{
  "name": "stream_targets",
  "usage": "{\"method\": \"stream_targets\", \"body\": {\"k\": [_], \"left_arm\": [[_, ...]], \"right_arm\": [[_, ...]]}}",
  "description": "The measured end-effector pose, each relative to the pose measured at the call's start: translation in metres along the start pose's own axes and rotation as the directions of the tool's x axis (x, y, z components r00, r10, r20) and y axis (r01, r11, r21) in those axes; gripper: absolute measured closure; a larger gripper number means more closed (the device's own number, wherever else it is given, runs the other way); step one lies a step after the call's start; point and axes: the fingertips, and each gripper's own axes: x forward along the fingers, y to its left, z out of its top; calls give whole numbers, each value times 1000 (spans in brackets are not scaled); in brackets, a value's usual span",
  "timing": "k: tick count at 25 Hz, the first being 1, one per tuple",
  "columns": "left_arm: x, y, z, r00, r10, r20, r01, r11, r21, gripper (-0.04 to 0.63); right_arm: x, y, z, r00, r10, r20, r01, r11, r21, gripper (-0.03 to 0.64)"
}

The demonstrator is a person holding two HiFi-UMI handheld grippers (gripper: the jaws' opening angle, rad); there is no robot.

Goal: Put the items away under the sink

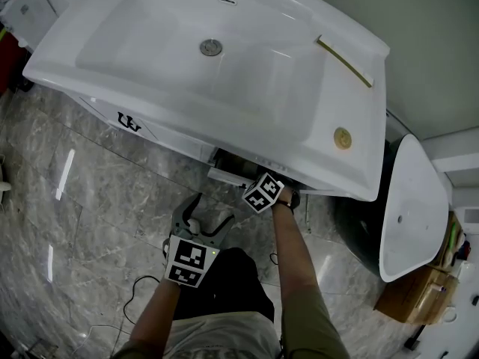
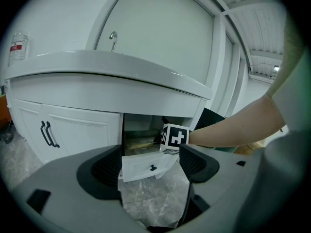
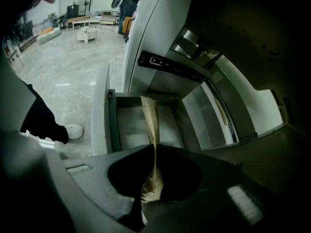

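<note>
At the far left, under the white sink [image 1: 150, 47], the cabinet doors [image 2: 73, 130] stand closed, with two black handles [image 2: 47, 133] side by side. The left tongs [image 1: 212, 212] hang over the grey marble floor [image 1: 90, 193] in front of the cabinet, their jaws spread wide with nothing between them. To their right, a white drawer [image 2: 146, 166] below the sink's edge is pulled out. The right tongs [image 3: 154, 154] reach down into that opening, and their marker cube [image 2: 174, 136] sits just above the drawer front. Their jaws are pressed together on a flat brown paper piece [image 3: 150, 115], pinched edge-on, which runs from the jaws out over the inside of the drawer. Whether its far end touches the drawer bottom cannot be told. Further right, on the sink's broad ledge, lie a thin brass-coloured strip [image 1: 344, 62] and, nearer the front edge and well apart from it, a small round brass-coloured piece [image 1: 342, 137].
</note>
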Motion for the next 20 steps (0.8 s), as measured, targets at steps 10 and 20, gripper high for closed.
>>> {"method": "stream_targets", "body": {"k": [10, 20], "left_arm": [[3, 6, 1, 1000, 2, 1, -2, 1000, -10, 241], [-3, 4, 5, 1000, 0, -7, 0, 1000, -7, 241]], "right_arm": [[5, -3, 1, 1000, -9, 4, 9, 1000, 2, 594], [-7, -8, 4, 999, -38, 17, 37, 999, 10, 594]]}}
